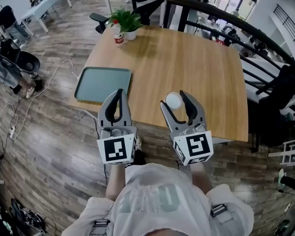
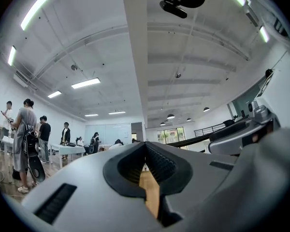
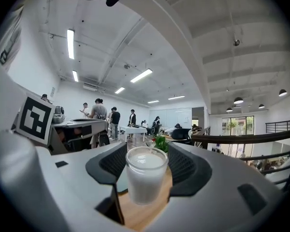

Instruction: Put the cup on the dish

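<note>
**Cup in our right fingers, dish off to the left**

We hold the right gripper (image 1: pixel 173 98) over the near part of the wooden surface (image 1: pixel 196 63). Its fingers are closed on the white cup (image 1: pixel 173 101). In the right gripper view the two dark pads press against the cup's sides, and the cup stands upright between them with the wood showing below it. The cup is clear of the dish (image 1: pixel 93 85), a flat teal tray that lies empty at the surface's near left corner.

Our left gripper (image 1: pixel 119 92) carries nothing. In the left gripper view its fingers meet at the tips, leaving only a narrow slit lower down through which a strip of wood shows. From the head view those tips appear over the dish's near right edge; we cannot tell how high above it they are.

At the far edge of the surface stand a small potted plant (image 1: pixel 128 21) and, just beside it, a red-labelled can (image 1: pixel 119 38).
</note>
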### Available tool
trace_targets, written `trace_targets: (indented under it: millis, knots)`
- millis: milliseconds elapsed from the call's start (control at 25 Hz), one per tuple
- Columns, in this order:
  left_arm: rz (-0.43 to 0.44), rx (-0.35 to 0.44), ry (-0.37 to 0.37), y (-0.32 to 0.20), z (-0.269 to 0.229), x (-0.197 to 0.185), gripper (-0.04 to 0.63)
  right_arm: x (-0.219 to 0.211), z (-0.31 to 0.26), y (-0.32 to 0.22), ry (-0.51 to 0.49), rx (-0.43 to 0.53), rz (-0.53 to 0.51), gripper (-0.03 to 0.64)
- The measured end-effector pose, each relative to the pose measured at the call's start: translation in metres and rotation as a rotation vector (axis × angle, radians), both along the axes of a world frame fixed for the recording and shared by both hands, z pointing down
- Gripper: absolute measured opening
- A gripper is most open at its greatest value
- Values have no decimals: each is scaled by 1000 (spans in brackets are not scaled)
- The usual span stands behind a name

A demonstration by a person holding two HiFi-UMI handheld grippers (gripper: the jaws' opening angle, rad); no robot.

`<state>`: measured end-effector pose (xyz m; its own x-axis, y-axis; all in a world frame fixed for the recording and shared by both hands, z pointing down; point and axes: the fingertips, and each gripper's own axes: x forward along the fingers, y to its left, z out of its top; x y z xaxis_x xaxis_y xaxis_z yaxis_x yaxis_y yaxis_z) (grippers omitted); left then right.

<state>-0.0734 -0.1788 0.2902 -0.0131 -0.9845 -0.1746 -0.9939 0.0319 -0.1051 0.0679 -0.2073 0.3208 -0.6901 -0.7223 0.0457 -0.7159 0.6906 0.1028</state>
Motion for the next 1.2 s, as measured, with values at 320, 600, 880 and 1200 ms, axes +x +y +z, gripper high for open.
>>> trace_targets:
  millis: [320, 600, 880, 1200]
  knots:
    - [-37, -7, -6, -67, -8, -75, 11, -78, -13, -70, 10, 3, -40, 268]
    - [-28, -8, -4, -108, -10, -127, 9, -144, -12, -110, 24, 2, -68, 268]
    - [-40, -42, 18, -119, -5, -151, 9, -184, -5, -127, 62, -28, -123, 268]
    - [-113, -54, 6, -130, -2, -166, 9, -208, 9, -141, 97, -66, -206, 268]
